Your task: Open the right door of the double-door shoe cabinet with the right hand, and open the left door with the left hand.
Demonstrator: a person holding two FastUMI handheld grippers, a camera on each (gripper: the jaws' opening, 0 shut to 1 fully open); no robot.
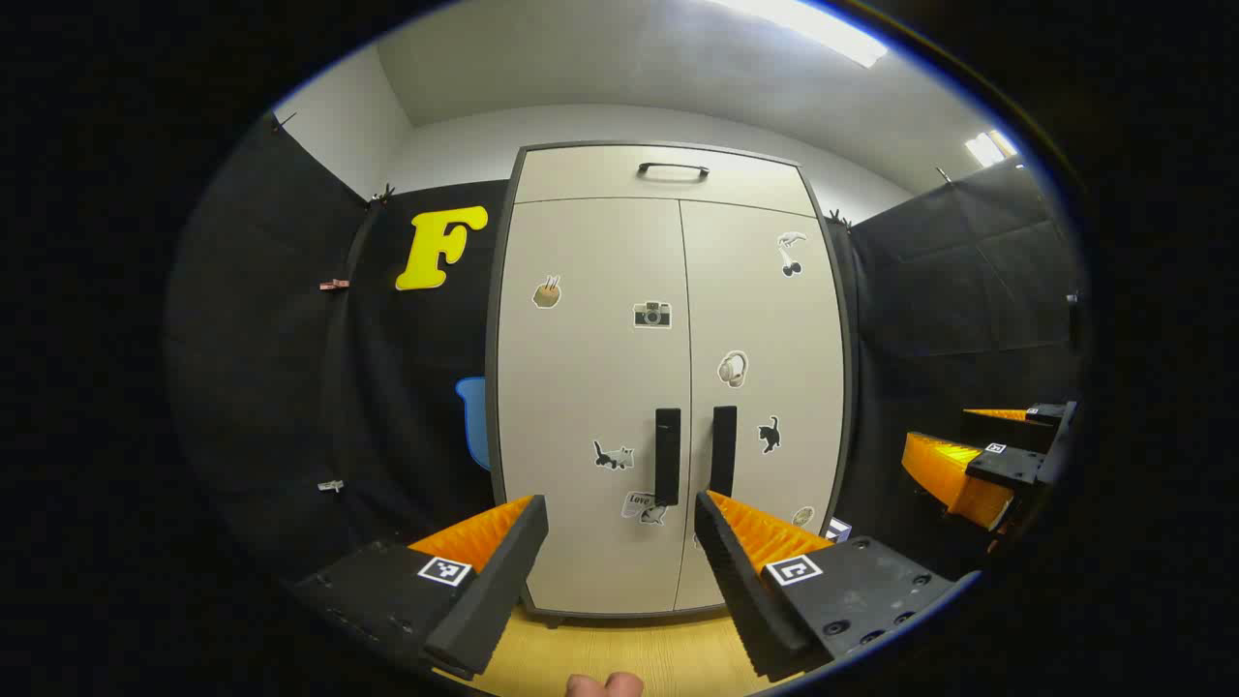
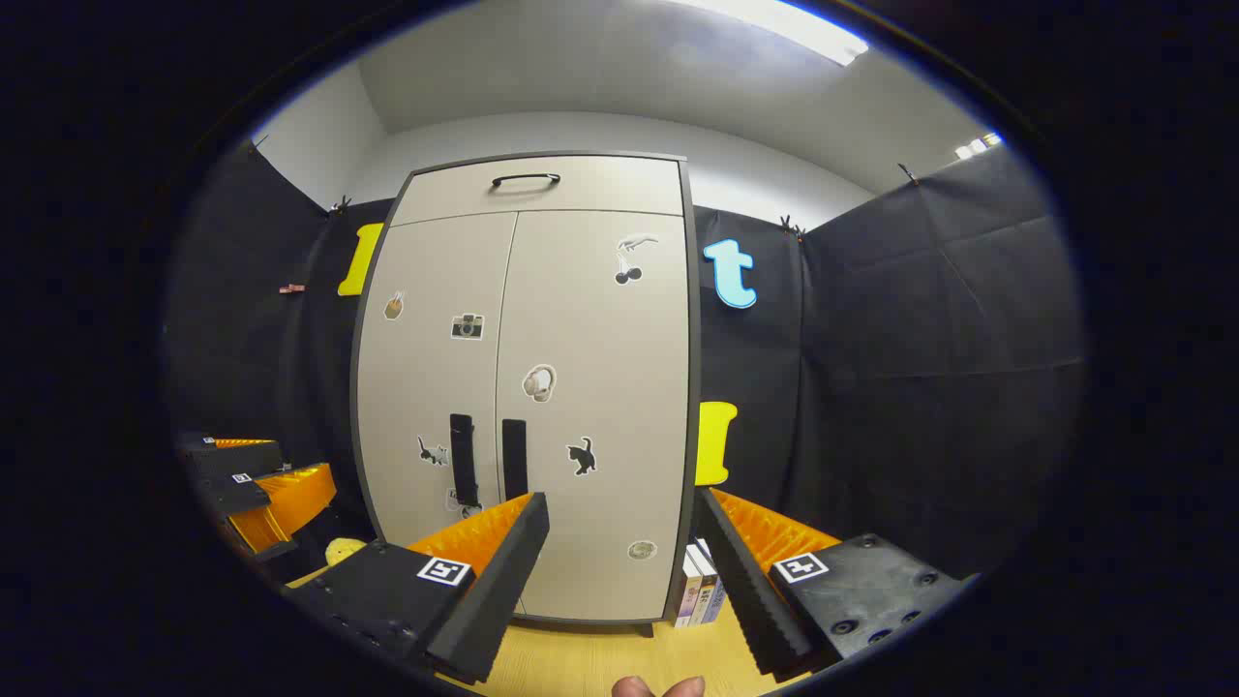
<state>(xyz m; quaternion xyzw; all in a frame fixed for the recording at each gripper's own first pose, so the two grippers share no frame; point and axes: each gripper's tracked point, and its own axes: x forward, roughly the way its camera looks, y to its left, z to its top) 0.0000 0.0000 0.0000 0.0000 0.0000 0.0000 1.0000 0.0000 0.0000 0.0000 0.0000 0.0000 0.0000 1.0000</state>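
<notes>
Your right gripper (image 2: 619,542) has its jaws apart and empty, and both cabinet (image 2: 523,387) doors are shut; the right handle (image 2: 514,458), a vertical bar just right of the centre seam in the doors' lower half, lies ahead and to that gripper's left, well apart from it. Your left gripper (image 1: 619,542), jaws also apart and empty, looks almost square at the seam, with the left handle (image 1: 667,456) straight ahead just above its fingertips. Both handles run upright, so I judge each needs a sideways pinch.
</notes>
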